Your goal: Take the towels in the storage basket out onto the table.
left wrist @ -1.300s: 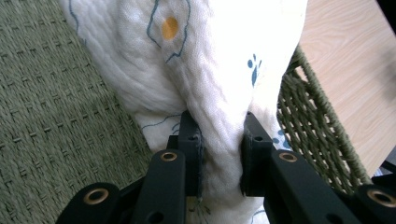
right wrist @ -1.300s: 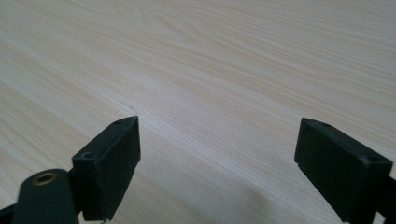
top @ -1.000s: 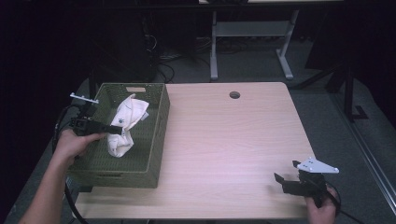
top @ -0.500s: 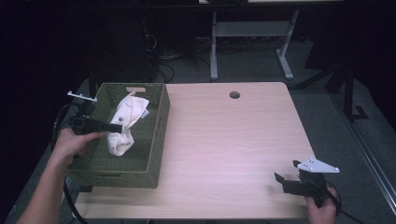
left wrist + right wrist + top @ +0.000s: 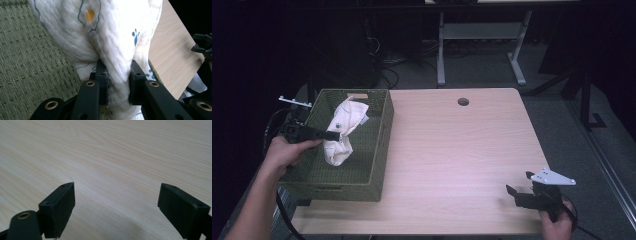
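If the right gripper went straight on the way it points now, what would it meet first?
Probably nothing soon. The right gripper, open, points left across the bare table. Its line looks free over the wood, and the green basket may be the first thing, though depth is unclear.

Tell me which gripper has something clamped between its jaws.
The left gripper, pinching the white cloth in the green basket. The right gripper is open over bare table.

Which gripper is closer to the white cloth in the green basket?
Left. The left gripper has its jaws shut on the white cloth inside the green basket. The right gripper sits open, far across the table near its front right corner.
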Available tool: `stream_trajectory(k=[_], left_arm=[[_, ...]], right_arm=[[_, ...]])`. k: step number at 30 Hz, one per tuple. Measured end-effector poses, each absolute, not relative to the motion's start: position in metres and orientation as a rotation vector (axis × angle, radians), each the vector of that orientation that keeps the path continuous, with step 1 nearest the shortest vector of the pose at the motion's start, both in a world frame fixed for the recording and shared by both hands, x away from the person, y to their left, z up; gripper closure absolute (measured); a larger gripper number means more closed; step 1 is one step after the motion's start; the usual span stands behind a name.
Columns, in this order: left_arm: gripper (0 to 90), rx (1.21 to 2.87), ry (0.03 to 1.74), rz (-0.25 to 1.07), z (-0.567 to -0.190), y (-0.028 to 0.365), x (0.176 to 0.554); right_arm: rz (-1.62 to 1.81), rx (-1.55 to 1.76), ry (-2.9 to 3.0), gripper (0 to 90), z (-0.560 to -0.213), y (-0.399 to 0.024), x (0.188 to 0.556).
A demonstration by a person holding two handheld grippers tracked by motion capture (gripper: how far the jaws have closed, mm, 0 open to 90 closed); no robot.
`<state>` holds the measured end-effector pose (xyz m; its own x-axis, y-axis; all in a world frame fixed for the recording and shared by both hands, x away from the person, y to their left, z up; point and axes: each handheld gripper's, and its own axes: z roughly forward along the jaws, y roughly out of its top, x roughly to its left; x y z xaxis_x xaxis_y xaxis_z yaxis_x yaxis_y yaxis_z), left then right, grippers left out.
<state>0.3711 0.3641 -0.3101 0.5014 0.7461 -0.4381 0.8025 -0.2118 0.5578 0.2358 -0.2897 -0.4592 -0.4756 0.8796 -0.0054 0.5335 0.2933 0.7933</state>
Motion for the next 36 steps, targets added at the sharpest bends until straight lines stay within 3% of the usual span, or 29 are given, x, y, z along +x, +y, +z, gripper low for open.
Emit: stream_trajectory(k=[12,36], left_arm=[[74.2,1.978,1.210,-0.101,-0.298,0.353,0.371],[74.2,2.041,1.036,-0.124,-0.268,0.290,0.376]], right_arm=[[1.046,1.258,2.123,14.0,-0.459,-0.290,0.236],[1.054,1.257,2.121,14.0,-0.458,-0.291,0.235]])
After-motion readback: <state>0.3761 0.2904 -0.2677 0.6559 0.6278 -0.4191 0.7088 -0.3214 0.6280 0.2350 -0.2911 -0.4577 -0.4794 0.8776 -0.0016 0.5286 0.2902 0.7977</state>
